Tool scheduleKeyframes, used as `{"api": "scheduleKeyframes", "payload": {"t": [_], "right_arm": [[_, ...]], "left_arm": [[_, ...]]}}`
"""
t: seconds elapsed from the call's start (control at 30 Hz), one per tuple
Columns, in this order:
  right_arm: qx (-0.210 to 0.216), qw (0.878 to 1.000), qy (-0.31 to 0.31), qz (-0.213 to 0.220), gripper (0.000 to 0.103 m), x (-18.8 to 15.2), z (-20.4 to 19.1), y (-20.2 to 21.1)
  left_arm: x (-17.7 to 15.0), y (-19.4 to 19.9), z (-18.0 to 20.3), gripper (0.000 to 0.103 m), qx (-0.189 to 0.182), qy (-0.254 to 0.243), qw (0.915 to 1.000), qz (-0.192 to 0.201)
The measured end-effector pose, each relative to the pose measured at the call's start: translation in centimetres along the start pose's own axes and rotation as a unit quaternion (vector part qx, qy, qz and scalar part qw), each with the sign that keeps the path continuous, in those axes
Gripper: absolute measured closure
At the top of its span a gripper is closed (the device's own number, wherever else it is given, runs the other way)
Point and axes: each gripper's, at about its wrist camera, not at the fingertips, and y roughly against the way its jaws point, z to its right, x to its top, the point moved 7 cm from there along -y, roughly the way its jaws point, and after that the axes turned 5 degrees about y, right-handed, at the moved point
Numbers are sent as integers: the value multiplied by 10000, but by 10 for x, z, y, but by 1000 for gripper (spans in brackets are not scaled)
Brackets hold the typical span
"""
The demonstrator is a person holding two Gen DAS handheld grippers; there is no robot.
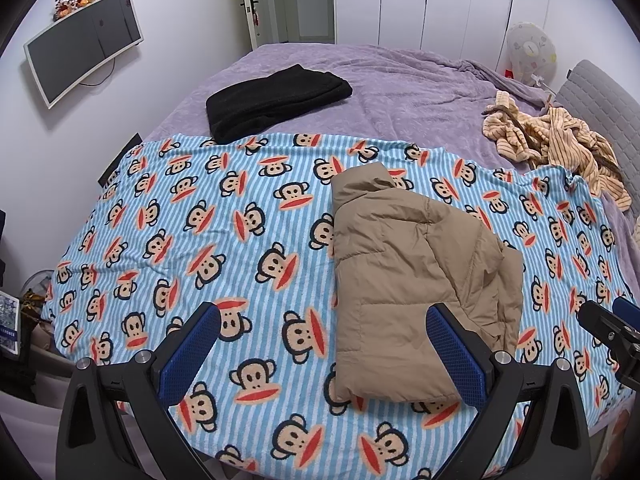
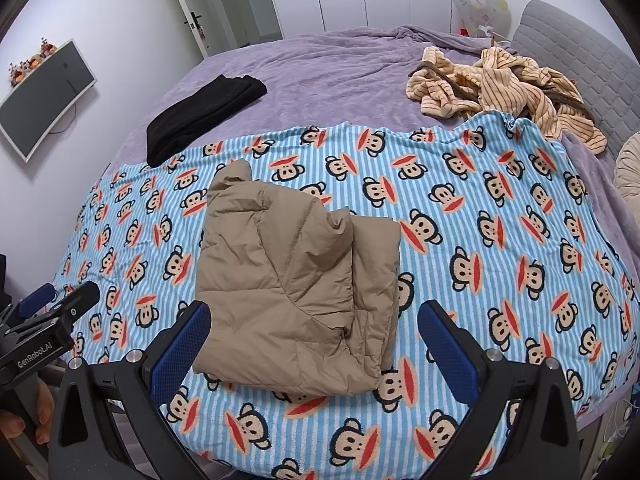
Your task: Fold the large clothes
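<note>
Left hand-held gripper (image 1: pixel 323 336) released, jaws wide, empty, hovering at near bed edge; right hand-held gripper (image 2: pixel 314 332) likewise spread, grasping nothing. Tan puffer jacket (image 2: pixel 296 284) lying on monkey-print blanket (image 2: pixel 480 240), sleeves and sides folded in. Probably between folds. Next: pinch near hem, carry toward collar.

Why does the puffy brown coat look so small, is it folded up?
Yes, folded. The tan puffer jacket lies as a compact bundle on the monkey blanket, layers doubled over each other, no sleeves sticking out.
</note>
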Motion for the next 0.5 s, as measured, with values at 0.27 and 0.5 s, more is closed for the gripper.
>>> {"api": "scheduleKeyframes", "payload": {"t": [0.27,0.5], "right_arm": [[-3,10000,-10,-4,0,-1,-1,0],[-12,10000,-17,-13,0,-1,-1,-1]], "left_arm": [[2,1,-2,0,-15,34,10000,22],[7,3,-1,0,-65,-43,9999,96]]}}
